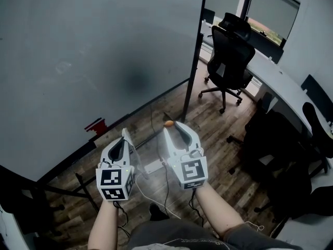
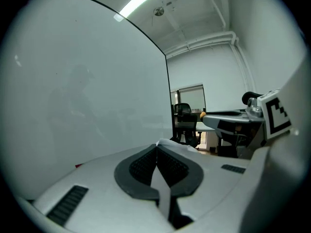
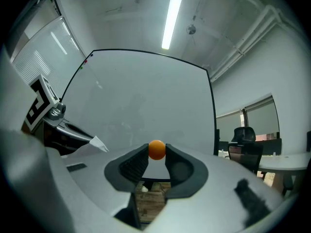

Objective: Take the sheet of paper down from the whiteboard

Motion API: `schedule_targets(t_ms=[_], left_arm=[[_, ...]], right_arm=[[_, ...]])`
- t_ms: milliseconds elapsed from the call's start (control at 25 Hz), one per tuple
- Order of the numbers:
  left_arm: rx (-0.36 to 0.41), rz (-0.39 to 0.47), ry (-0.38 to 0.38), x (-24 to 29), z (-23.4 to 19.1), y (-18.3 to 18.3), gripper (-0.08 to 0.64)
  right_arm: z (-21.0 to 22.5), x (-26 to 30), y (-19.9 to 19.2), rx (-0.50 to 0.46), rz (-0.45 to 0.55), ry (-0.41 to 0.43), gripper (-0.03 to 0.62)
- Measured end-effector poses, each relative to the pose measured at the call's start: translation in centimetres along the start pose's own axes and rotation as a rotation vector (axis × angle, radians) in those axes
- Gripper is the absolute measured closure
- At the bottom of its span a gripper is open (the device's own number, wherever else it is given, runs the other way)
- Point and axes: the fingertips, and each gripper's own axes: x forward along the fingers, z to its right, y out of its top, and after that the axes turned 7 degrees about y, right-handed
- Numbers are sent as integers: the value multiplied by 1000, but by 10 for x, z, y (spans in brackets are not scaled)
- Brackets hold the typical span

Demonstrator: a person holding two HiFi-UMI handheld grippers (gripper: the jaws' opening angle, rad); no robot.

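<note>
We are gripping things in front of the whiteboard.
Our left gripper is pinching the sheet of paper between its closed jaws; our right gripper is clamping an orange ball at its tips.

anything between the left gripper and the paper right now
Nothing. The left gripper is shut on the paper itself: the sheet is pinched between its pads, with a corner poking past the tips. No sheet shows on the whiteboard. The right gripper holds a small orange ball at its jaw tips.
</note>
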Motion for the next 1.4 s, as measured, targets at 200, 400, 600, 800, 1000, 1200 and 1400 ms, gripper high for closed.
schedule_targets(t_ms=[200,400,600,800,1000,1200,1400], left_arm=[[8,8,29,-35,24,-3,546],[8,20,48,-74,57,-5,546],[13,38,67,-115,88,-4,546],[-10,54,83,-147,106,3,546],[-9,75,63,-164,121,10,546],[-2,86,22,-162,133,10,546],[7,89,-25,-167,132,9,546]], right_arm=[[-4,-45,4,2,1,15,480],[-12,-97,15,-6,16,42,480],[-18,-146,25,-37,44,57,480],[-22,-177,27,-19,41,72,480],[-21,-202,23,-4,26,49,480],[-21,-217,21,-15,12,27,480],[-28,-222,23,-13,1,-17,480]])
